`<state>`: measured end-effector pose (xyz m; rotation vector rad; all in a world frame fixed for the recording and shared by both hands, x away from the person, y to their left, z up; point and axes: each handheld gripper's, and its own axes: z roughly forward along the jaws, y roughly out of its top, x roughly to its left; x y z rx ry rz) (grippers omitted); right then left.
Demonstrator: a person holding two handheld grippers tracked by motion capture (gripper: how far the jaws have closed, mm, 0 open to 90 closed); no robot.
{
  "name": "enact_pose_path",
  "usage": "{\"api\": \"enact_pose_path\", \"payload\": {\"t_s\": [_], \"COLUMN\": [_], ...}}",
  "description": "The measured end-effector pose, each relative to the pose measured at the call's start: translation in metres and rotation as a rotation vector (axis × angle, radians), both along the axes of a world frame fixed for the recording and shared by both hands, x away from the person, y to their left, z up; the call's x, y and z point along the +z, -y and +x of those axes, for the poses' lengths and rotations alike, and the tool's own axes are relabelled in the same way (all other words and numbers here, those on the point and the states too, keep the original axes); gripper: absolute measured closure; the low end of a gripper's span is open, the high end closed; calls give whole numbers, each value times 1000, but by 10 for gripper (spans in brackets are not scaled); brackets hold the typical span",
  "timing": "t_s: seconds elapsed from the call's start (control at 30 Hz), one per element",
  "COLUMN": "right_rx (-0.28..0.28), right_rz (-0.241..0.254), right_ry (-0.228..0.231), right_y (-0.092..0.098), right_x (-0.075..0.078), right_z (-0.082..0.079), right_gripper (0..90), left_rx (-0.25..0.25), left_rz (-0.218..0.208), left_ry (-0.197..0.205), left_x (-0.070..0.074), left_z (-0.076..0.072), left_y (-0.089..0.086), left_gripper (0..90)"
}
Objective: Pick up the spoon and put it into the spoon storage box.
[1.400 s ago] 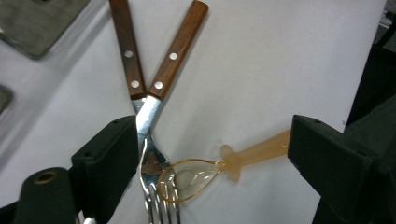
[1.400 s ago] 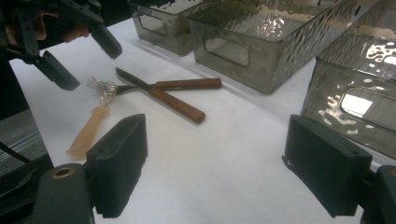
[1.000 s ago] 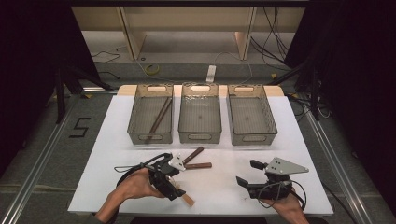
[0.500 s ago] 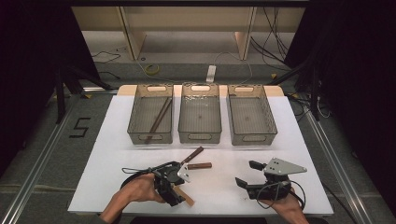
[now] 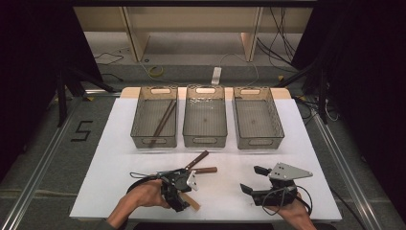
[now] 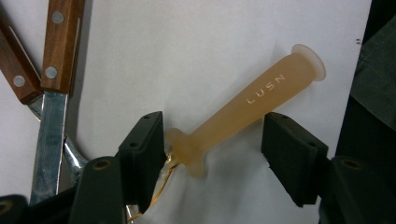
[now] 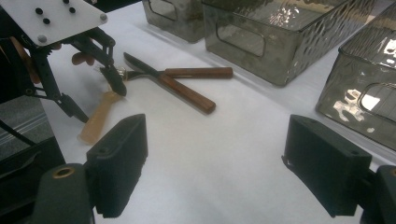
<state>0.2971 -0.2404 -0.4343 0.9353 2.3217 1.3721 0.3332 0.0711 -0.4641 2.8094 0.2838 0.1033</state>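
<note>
White table (image 6: 187,46), handle (image 6: 254,100) lettering (left gripper view)

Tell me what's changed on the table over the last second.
The left gripper has edged toward the person, its jaws just closing around the amber handle, one pad touching, not yet clamped. The right gripper, the wooden-handled knives and the three bins stayed put.

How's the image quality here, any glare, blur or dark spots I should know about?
High view: the white table is evenly lit, the surroundings fall to black, detail is soft. Left gripper view: sharp on the amber handle, glare on the knife blade. Right gripper view: bright reflections on the clear bins, its own jaws in the foreground slightly soft.
</note>
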Motion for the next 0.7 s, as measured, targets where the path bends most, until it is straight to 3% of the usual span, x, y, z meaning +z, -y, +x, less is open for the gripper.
{"api": "enact_pose_path", "payload": {"t_s": [0.23,0.47,0.7], "right_rx": [5,4,6], "right_rz": [-6,-7,-9], "right_ry": [-1,0,-1], "right_y": [-1,0,0], "right_x": [0,0,0], "right_z": [0,0,0], "right_gripper": [223,224,225], "left_rx": [15,38,42], "left_rz": [-2,-15,-15], "left_ry": [-41,-44,-41], "left_x": [1,2,2], "left_z": [0,2,2], "left_y": [1,-1,-1], "left_gripper": [523,736,757]}}
